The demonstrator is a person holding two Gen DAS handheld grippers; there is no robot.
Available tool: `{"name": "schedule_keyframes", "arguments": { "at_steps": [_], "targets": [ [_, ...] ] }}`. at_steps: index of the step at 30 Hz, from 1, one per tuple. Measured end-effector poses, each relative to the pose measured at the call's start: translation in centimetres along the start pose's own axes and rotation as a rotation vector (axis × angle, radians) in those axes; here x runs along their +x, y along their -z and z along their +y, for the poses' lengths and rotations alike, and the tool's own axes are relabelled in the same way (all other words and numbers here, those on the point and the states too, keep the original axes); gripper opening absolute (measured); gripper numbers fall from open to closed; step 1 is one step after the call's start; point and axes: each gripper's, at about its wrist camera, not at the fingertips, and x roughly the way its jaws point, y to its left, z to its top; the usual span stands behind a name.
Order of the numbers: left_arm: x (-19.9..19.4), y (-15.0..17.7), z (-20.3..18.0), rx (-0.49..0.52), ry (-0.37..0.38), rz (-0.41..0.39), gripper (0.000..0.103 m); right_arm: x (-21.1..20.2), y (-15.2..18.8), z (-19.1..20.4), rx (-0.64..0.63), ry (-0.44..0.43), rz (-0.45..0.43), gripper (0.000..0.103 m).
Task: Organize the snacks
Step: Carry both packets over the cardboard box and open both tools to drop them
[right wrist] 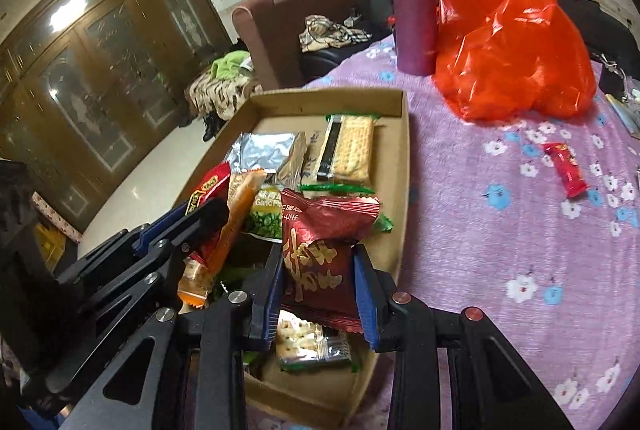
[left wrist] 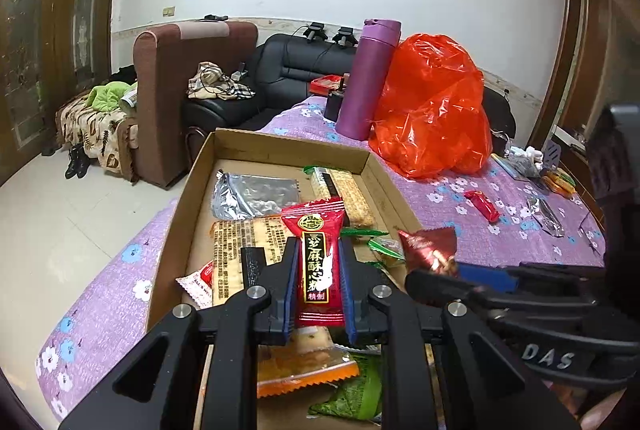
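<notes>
Over the cardboard box (left wrist: 280, 146), the left hand-held gripper (left wrist: 318, 270) clamps a red candy (left wrist: 318, 262) and the right hand-held gripper (right wrist: 320, 270) clamps a dark-red packet (right wrist: 316, 250), likely to drop both inside.

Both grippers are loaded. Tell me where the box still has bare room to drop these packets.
In the cardboard box, bare floor shows along the far wall, beyond the silver packet and the cracker pack. The near half is piled with snacks. The cloth between the box and the small red packet is bare too.
</notes>
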Motion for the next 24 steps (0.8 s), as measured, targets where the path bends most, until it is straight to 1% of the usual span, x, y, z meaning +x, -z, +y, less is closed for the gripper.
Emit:
{"name": "schedule_keyframes", "arguments": {
  "at_steps": [4,8,12,16,24],
  "targets": [
    [0.6,0.0,0.4,0.000,0.000,-0.012,0.018,1.4,-0.2,-0.3,0.015,0.009,0.020,0.036],
    [1.0,-0.1,1.2,-0.038,0.049,-0.005,0.019,2.4,-0.3,-0.1,0.013,0.015,0.026,0.036],
    [1.6,-0.1,2.1,-0.083,0.086,0.025,0.021,2.7,-0.4,0.0,0.015,0.019,0.025,0.036],
    [1.7,-0.1,2.1,-0.093,0.085,0.033,0.021,3.1,-0.5,0.1,0.011,0.023,0.029,0.036],
    [1.5,-0.1,1.8,-0.079,0.074,0.027,0.021,2.4,-0.5,-0.2,0.021,0.000,0.026,0.037]
  ]
}}
